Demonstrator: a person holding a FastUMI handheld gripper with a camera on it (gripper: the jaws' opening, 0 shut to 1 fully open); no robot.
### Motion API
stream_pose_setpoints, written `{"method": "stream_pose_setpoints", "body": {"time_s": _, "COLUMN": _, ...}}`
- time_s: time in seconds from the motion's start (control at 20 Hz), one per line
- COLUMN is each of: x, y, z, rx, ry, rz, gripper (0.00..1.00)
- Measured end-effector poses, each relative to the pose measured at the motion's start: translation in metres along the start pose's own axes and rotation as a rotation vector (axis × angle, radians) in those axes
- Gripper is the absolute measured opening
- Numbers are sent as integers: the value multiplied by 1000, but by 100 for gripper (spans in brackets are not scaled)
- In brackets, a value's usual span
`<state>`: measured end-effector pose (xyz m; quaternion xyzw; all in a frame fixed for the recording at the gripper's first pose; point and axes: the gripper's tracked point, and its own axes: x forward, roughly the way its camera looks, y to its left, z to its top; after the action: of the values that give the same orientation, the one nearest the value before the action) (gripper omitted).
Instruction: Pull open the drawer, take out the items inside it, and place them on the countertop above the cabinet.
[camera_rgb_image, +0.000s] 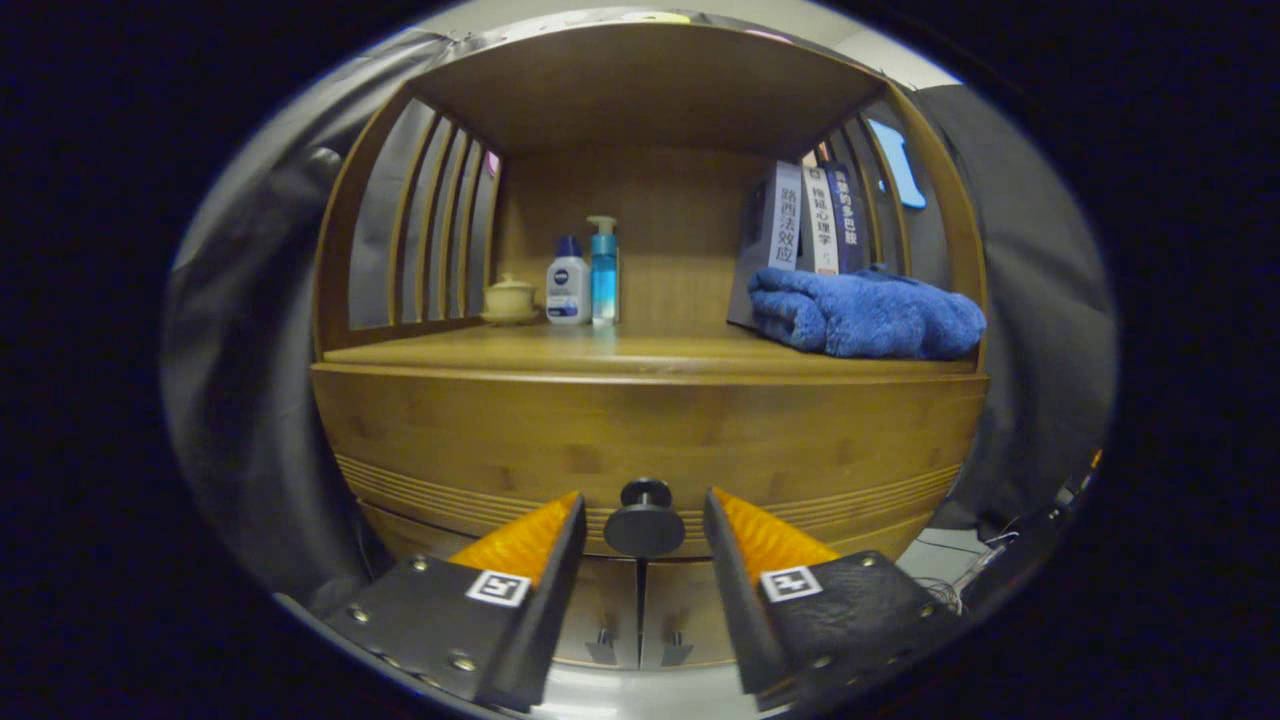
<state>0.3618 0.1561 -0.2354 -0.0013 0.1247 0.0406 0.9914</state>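
Note:
A wooden cabinet stands straight ahead, its drawer front (640, 440) shut and flush under the countertop (600, 352). A round dark knob (645, 518) sticks out from the drawer's lower middle. My gripper (645, 505) is open, with one finger on each side of the knob and a gap left on both sides. The drawer's inside is hidden.
On the countertop stand a small lidded cup (510, 298), a white bottle (568, 281) and a blue pump bottle (603, 270) at the back left. A folded blue towel (865, 314) and upright books (812, 232) fill the right. Two lower cabinet doors (640, 620) sit under the drawer.

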Motion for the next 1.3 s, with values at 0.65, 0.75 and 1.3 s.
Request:
{"method": "stream_pose_setpoints", "body": {"time_s": 0.65, "x": -26, "y": -2, "z": -12, "rx": 38, "ry": 55, "rz": -19, "gripper": 32}}
{"method": "stream_pose_setpoints", "body": {"time_s": 0.75, "x": -45, "y": -2, "z": -15, "rx": 50, "ry": 60, "rz": -18, "gripper": 31}}
{"method": "stream_pose_setpoints", "body": {"time_s": 1.3, "x": -155, "y": -7, "z": -42, "rx": 74, "ry": 96, "rz": 6, "gripper": 32}}
